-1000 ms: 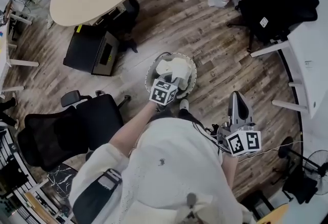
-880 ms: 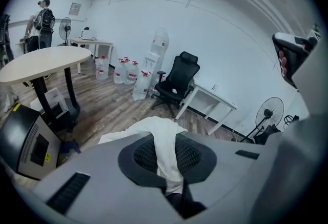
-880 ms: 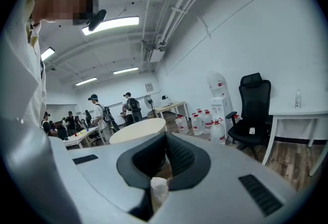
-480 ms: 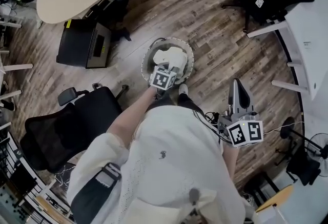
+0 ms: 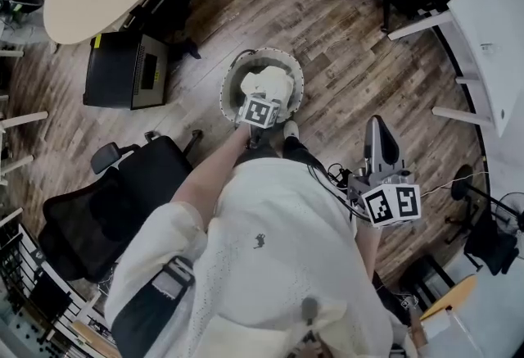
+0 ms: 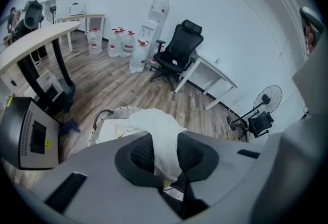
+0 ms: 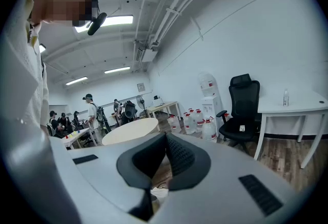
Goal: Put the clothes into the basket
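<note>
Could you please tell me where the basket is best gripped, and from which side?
Probably the dark handle arching above the basket's rim, taken from above. It is thin enough to fit between jaws and stands clear of the cloth heaped inside.

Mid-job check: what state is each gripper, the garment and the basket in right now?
left gripper: jaws opening, white cloth garment between the pads
white cloth garment: trails from those pads down into the basket
round white mesh basket: upright on the wood floor, white clothing inside
right gripper: jaws together, nothing between them, off to the side of the basket
</note>
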Tool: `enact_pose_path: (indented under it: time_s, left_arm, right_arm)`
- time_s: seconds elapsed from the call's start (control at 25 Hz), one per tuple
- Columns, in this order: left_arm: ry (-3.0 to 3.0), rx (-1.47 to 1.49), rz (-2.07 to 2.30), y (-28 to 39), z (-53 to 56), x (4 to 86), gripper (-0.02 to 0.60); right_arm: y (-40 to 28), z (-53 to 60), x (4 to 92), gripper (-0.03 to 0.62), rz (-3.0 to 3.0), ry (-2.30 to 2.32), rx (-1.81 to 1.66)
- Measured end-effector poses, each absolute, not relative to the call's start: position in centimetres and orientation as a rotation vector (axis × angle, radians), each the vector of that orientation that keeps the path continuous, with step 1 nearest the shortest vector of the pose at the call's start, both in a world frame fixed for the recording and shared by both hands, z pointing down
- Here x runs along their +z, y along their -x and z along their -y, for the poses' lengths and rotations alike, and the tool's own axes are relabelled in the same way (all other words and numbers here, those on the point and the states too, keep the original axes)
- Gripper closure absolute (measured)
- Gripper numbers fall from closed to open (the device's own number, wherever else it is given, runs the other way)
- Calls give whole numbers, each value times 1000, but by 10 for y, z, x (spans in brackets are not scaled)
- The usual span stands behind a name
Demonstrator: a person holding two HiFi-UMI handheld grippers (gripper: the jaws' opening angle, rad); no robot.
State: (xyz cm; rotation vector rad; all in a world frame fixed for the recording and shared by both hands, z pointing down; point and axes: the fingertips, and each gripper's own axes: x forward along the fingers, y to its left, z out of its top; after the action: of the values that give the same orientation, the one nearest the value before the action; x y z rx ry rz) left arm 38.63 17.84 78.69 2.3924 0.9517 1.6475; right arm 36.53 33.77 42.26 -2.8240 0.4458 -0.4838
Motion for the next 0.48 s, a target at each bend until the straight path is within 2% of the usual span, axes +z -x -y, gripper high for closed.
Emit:
enact_pose_path:
  time_s: [0.2,0.36,0.48]
  left_arm:
    - [-2362,1721,-951,-384,-180,800,494]
    - [-2290,1782,-1017,-373,-187,807,398]
    - [-2284,1783,-1079,-369,-192,806,393]
  right_arm:
    - [-366,-335,426,585,-442,2819,-489]
    - [-366,-335,430,585,-447,2814,-493]
    - [-366,-338,432,585,-438,2811,-499]
